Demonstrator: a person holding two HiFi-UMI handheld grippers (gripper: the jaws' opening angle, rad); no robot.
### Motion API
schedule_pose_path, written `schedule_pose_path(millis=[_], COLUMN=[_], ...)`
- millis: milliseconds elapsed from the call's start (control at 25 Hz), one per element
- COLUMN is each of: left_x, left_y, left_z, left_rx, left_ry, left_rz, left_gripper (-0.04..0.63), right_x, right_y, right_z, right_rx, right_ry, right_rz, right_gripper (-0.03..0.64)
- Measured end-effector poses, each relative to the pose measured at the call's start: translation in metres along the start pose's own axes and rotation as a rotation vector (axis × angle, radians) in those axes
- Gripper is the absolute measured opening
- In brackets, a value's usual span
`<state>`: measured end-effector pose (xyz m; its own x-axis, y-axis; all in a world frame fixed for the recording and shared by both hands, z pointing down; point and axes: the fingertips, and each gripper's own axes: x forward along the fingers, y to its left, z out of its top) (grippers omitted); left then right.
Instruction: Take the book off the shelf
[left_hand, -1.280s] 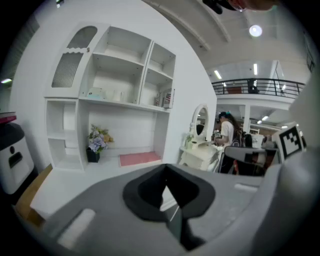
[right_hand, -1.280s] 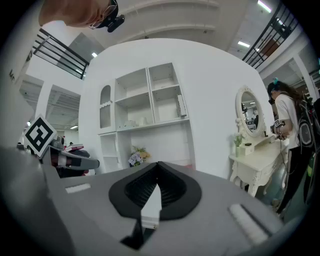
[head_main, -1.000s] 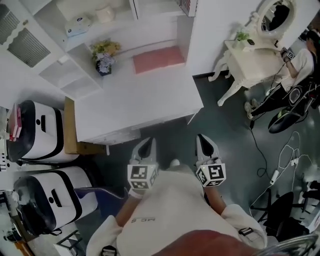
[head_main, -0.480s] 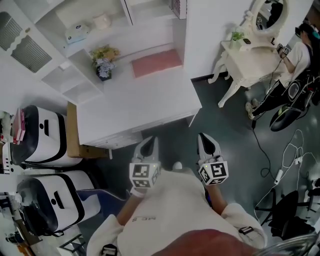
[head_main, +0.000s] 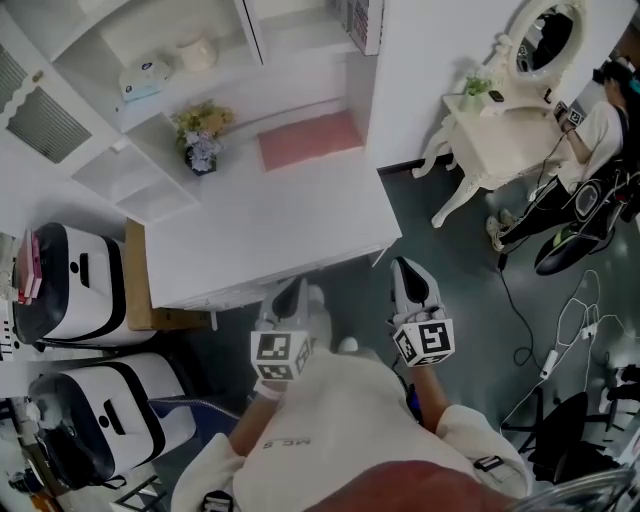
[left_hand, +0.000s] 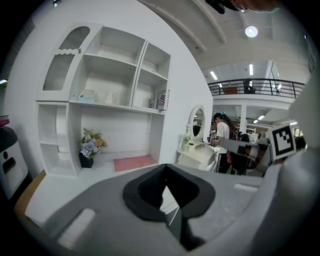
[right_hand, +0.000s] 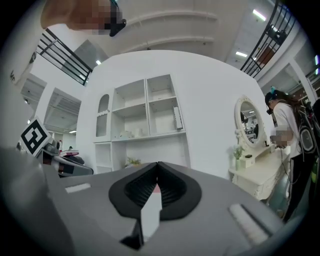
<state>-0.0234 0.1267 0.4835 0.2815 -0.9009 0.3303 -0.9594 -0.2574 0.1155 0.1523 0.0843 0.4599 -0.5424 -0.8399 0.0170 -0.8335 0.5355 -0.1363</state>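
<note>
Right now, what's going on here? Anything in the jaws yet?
A person stands at a white desk under a shelf unit, with a gripper in each hand. The left gripper and right gripper both hang near the desk's front edge, jaws together and empty. The book stands upright in the upper right compartment, well beyond both grippers and untouched. The pick has not begun.

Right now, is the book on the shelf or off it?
On the shelf: the book stands upright in the upper right compartment of the shelf unit, near that compartment's right side.
</note>
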Motion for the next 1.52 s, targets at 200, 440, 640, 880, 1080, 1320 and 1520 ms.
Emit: schedule_pose_path(millis=[200, 440, 640, 880, 1080, 1320, 1520], left_x=[0.057, 0.116, 0.157, 0.189, 0.202, 0.207, 0.21], left_y=[0.041, 0.089, 0.117, 0.125, 0.127, 0.128, 0.131], left_z=[0.029, 0.072, 0.095, 0.109, 0.118, 0.124, 0.127], left_rx=[-0.007, 0.008, 0.019, 0.046, 0.048, 0.024, 0.019], left_ry=[-0.021, -0.039, -0.038, -0.033, -0.036, -0.046, -0.048], left_rz=[-0.017, -0.063, -0.121, -0.165, -0.171, -0.16, -0.155], left_gripper=[0.0, 0.0, 0.0, 0.0, 0.0, 0.0, 0.0], right_x=[0.069, 0.147, 0.2, 0.238, 0.257, 0.277, 0.292], right_y=[-0.018, -0.03, -0.041, -0.052, -0.064, -0.075, -0.082], right_z=[0.024, 0.039, 0.044, 0.052, 0.066, 0.095, 0.124], right_rx=[-0.008, 0.006, 0.011, 0.007, 0.002, -0.04, -0.081], right_ry=[-0.037, -0.041, -0.061, -0.083, -0.1, -0.144, -0.172], right_rz=[-0.012, -0.067, -0.11, -0.123, -0.119, -0.105, -0.109], right_gripper=[0.003, 0.018, 0.029, 0.05, 0.094, 0.132, 0.156])
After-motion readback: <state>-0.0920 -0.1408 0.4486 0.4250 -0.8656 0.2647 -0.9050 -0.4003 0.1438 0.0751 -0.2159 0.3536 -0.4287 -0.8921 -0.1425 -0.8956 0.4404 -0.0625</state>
